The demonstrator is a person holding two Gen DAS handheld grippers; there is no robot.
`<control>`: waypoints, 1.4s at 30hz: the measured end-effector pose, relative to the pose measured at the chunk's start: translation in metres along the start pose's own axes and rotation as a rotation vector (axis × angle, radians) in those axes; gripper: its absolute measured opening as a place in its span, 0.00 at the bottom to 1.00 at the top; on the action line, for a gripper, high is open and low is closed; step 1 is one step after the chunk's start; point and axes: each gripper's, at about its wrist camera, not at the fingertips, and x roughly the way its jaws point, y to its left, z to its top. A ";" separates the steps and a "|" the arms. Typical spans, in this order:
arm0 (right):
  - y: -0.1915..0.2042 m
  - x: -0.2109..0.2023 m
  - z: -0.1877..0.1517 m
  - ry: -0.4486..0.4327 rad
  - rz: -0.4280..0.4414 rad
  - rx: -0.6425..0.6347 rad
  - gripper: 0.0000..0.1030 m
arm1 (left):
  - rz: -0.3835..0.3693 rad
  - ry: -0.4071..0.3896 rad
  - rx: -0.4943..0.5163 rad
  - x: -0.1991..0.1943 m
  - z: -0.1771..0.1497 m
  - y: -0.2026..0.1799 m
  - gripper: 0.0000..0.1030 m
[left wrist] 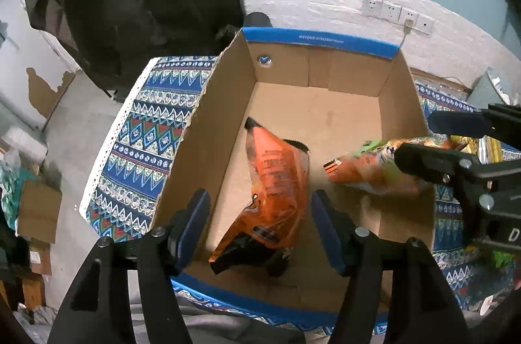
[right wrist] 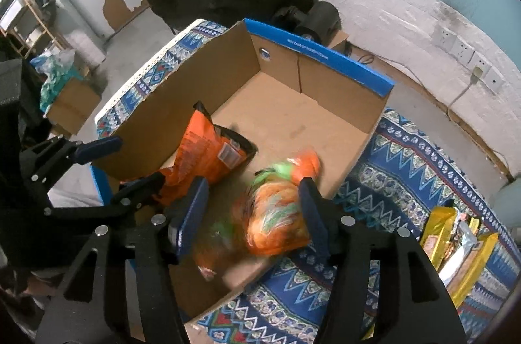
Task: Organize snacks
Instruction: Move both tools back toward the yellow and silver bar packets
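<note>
An open cardboard box (left wrist: 345, 116) with blue-edged rims is seen on a worktop covered by a patterned blue cloth (left wrist: 140, 148). An orange snack bag (left wrist: 276, 184) is contained in it, propped against the box's left wall with one sealed corner raised. A second orange-and-green snack bag (right wrist: 276, 213) is seen over the box's right side; it is smeared by motion blur, so its print cannot be read and whether it rests on the box floor cannot be told.

The left tongs (left wrist: 260, 227) are held released above the near end of the orange bag, the pads spread to either side of it with nothing gripped. The right tongs (right wrist: 254, 213) are likewise spread wide, the blurred bag lying between the fingers and close to the right pad (right wrist: 312, 213); actual contact cannot be made out.

Outside the box, gold-wrapped snack packets (right wrist: 456, 249) are left on the cloth, partly cut off by the right tongs' frame.
</note>
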 end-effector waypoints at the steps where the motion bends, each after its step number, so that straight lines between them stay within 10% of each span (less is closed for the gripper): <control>1: -0.001 -0.004 -0.001 -0.005 0.002 0.001 0.62 | -0.005 -0.004 0.000 -0.001 0.000 -0.001 0.67; 42: -0.176 -0.109 -0.126 -0.058 -0.175 0.355 0.69 | -0.206 0.012 0.187 -0.026 0.002 -0.167 0.67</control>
